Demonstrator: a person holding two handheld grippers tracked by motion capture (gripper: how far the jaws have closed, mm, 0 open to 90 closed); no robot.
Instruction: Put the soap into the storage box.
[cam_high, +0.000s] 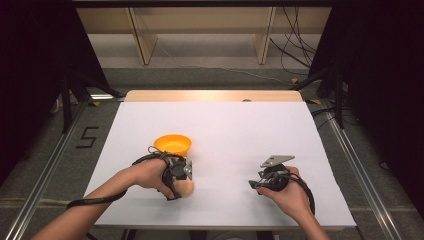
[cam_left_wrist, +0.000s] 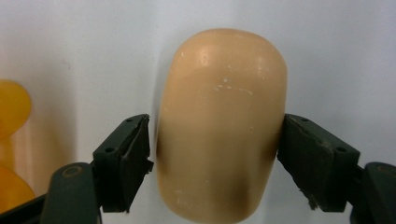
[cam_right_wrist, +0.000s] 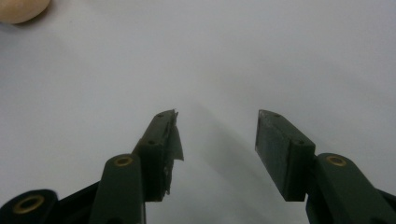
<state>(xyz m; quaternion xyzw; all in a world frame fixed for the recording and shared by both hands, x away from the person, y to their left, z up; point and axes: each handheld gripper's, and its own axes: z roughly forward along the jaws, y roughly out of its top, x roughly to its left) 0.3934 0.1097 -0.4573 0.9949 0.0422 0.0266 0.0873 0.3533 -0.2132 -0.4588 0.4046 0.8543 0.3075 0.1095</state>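
Note:
A smooth tan, rounded, bun-like object (cam_left_wrist: 222, 135) lies on the white table (cam_high: 225, 125), just in front of an orange bowl (cam_high: 173, 144). My left gripper (cam_high: 181, 184) points down at it, and in the left gripper view my left gripper (cam_left_wrist: 217, 140) straddles it, open. One jaw is against the object's side; a thin gap shows at the other. The bowl's orange edge (cam_left_wrist: 11, 112) is at the left. My right gripper (cam_high: 255, 184) rests low over bare table to the right; it (cam_right_wrist: 217, 135) is open with nothing between its jaws. The tan object (cam_right_wrist: 21, 9) peeks in at top left.
Bare white table surface stretches behind and between the two hands. Beyond the far table edge stand wooden shelf legs (cam_high: 142, 40) and loose cables (cam_high: 295, 45) on the floor. Metal rails (cam_high: 45, 175) run along both sides of the table.

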